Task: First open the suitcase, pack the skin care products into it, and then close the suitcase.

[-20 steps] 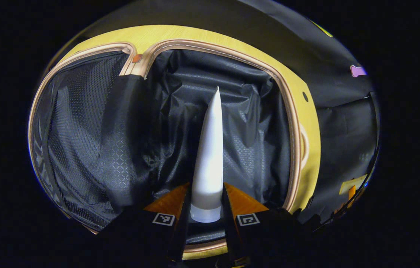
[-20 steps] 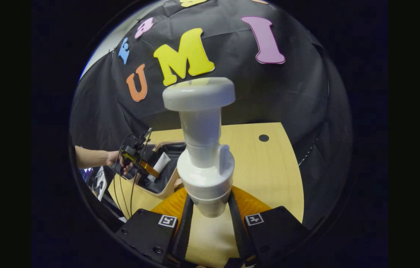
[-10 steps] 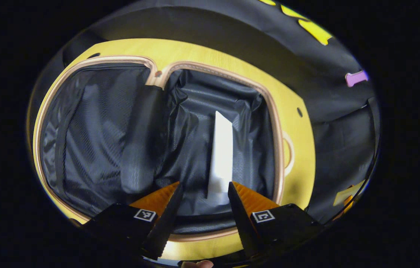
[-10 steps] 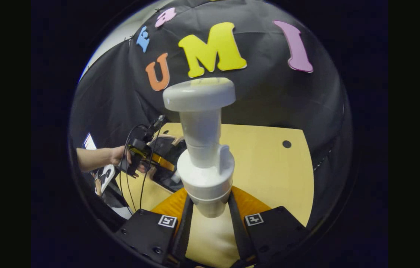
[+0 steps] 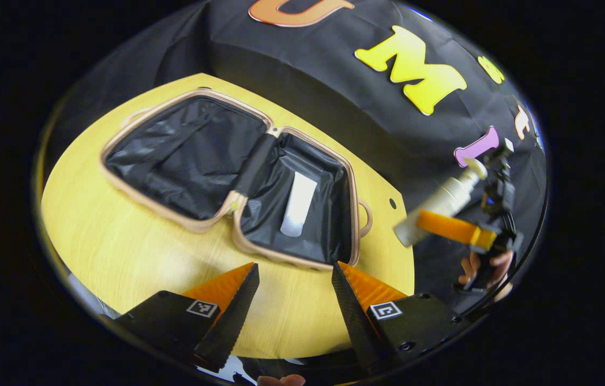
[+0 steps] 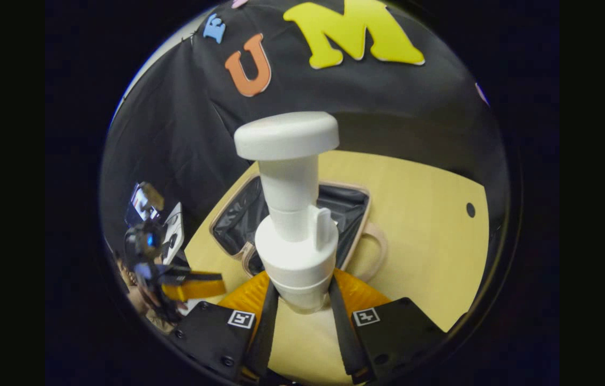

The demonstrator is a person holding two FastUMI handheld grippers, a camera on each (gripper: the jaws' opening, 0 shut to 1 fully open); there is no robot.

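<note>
Table (image 5: 120,252): pale wooden top spanning the centre and lower left of the left gripper view; it carries the open case.
Suitcase (image 5: 184,220): lies opened flat at centre of that view, both dark-lined halves facing up so items can be dropped in from above; in the right gripper view its carry handle (image 6: 374,252) shows at centre right.
Pump bottle (image 6: 294,214): white, upright at centre of the right gripper view, in front of the case; judged to be the next product to pack.
Right gripper (image 6: 302,300): fingers closed on the bottle's lower body from both sides, low enough to keep the pump head free; seen at the right edge of the left gripper view (image 5: 449,228) with the bottle lying slantwise.
Left gripper (image 5: 294,279): fingers spread wide and empty at bottom centre, above the table edge, apparently clear of the case to give the other hand room.
Tube (image 5: 298,206): white, lying flat in the right half of the case, at frame centre; one product already packed.
</note>
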